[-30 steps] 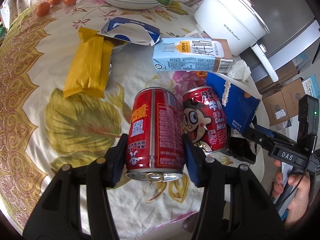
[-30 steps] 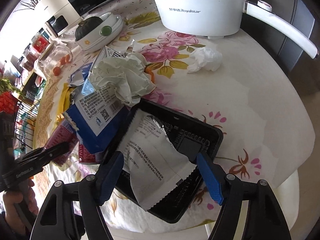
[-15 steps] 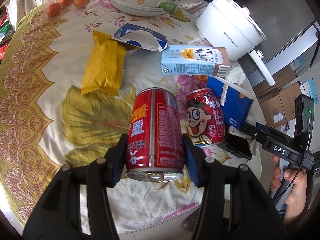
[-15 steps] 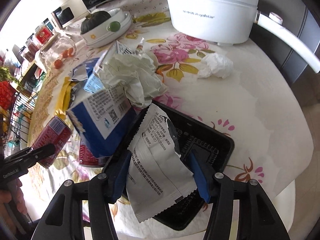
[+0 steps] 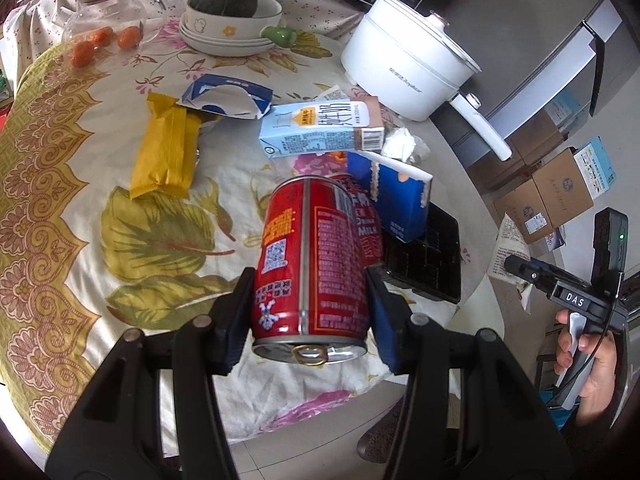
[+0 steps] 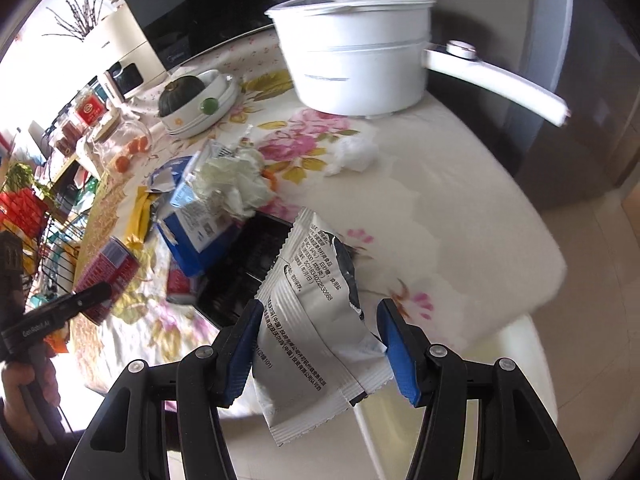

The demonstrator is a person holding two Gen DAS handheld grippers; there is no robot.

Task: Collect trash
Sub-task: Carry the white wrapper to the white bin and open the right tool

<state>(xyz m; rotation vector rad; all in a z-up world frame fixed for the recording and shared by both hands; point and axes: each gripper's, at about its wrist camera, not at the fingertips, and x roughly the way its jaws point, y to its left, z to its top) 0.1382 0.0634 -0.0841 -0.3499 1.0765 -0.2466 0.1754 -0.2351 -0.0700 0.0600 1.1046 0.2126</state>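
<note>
My left gripper is shut on a red drink can and holds it above the flowered tablecloth. A second red can lies behind it. My right gripper is shut on a torn silver snack wrapper, lifted off the black tray. More trash lies on the table: a yellow wrapper, a light-blue milk carton, a torn blue box, a blue-and-white packet and crumpled tissues.
A white electric pot with a long handle stands at the table's far right. A bowl with a green squash and a glass jar with orange fruit stand at the back. Cardboard boxes sit on the floor.
Both grippers have risen and pulled back from the table. The left one lifted the red can; the right one closed on the silver wrapper and raised it off the black tray.
</note>
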